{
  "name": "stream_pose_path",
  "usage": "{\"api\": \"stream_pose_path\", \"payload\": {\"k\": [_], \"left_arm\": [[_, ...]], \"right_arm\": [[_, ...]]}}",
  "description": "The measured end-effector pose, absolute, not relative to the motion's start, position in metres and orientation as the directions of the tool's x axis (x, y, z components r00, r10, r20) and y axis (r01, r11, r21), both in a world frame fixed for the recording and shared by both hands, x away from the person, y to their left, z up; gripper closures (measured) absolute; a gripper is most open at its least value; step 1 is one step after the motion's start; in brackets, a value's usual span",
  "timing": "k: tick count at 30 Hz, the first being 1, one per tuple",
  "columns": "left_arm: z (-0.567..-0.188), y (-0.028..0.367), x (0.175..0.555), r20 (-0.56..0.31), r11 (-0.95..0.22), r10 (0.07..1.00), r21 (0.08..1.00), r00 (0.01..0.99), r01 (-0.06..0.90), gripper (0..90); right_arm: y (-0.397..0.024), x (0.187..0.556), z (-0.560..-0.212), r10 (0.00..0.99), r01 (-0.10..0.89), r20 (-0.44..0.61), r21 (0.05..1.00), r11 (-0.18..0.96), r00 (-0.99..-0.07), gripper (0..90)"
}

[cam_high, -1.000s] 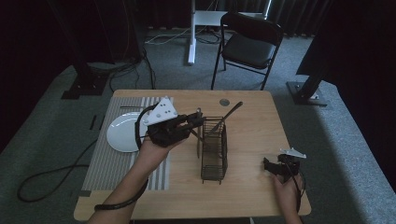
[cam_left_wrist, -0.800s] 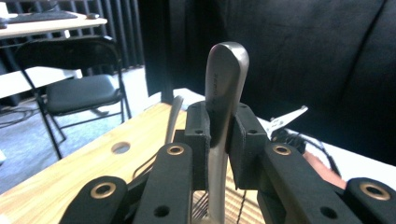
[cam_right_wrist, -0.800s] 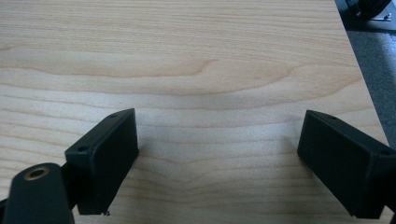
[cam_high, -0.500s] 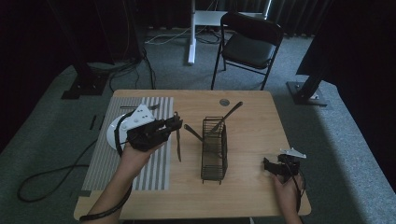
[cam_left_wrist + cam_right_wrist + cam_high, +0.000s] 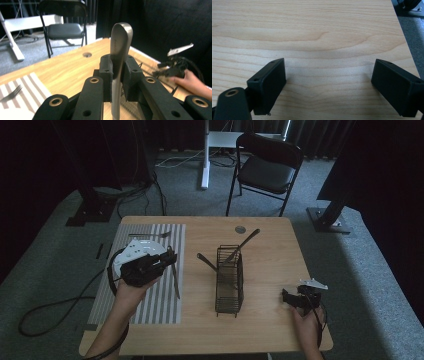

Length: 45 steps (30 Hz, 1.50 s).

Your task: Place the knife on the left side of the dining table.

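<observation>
My left gripper [image 5: 169, 261] hovers over the striped placemat [image 5: 150, 305], shut on a metal knife [image 5: 176, 282] that hangs down toward the mat. In the left gripper view the knife's rounded handle [image 5: 120, 42] sticks up, clamped between the two pads [image 5: 106, 75]. A black wire cutlery basket [image 5: 229, 285] stands mid-table with two utensils [image 5: 240, 247] leaning out of it. My right gripper [image 5: 292, 299] rests open near the table's front right corner. Its jaws stand wide apart over bare wood [image 5: 327, 50], with nothing between them.
A white plate [image 5: 131, 251] lies on the mat under my left hand, and a fork [image 5: 150, 235] lies at the mat's far end. A round grommet hole [image 5: 240, 229] marks the table's back edge. A black folding chair [image 5: 267, 170] stands behind the table.
My left gripper has carried the knife leftward, away from the wire basket, to above the striped mat. The right gripper has stayed put.
</observation>
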<state>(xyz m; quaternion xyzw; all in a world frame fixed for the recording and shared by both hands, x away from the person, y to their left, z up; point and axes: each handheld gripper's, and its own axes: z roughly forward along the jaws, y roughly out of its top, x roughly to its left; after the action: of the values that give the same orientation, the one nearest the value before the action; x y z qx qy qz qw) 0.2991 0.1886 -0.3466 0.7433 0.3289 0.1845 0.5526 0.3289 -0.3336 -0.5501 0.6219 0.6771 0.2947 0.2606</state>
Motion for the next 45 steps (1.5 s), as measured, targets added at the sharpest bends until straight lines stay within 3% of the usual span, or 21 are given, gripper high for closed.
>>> {"api": "stream_pose_path", "payload": {"k": [10,30,37,45], "left_arm": [[-0.378,0.211,0.304,-0.132,-0.146,0.738,0.926,0.661,0.349,80.1],[-0.409,0.206,0.32,-0.164,-0.143,0.741,0.909,0.651,0.391,80.3],[-0.413,0.208,0.315,-0.17,-0.12,0.75,0.915,0.64,0.384,80.3],[-0.412,0.22,0.293,-0.153,-0.092,0.823,0.915,0.546,0.394,81.0]], "right_arm": [[-0.334,0.329,-0.55,0.996,0.688,0.012,0.723,0.054,-0.092,11.8],[-0.334,0.329,-0.55,0.996,0.688,0.012,0.723,0.055,-0.092,11.8],[-0.334,0.329,-0.55,0.996,0.688,0.013,0.723,0.054,-0.092,11.7],[-0.334,0.329,-0.55,0.996,0.689,0.013,0.723,0.054,-0.091,11.7]]}}
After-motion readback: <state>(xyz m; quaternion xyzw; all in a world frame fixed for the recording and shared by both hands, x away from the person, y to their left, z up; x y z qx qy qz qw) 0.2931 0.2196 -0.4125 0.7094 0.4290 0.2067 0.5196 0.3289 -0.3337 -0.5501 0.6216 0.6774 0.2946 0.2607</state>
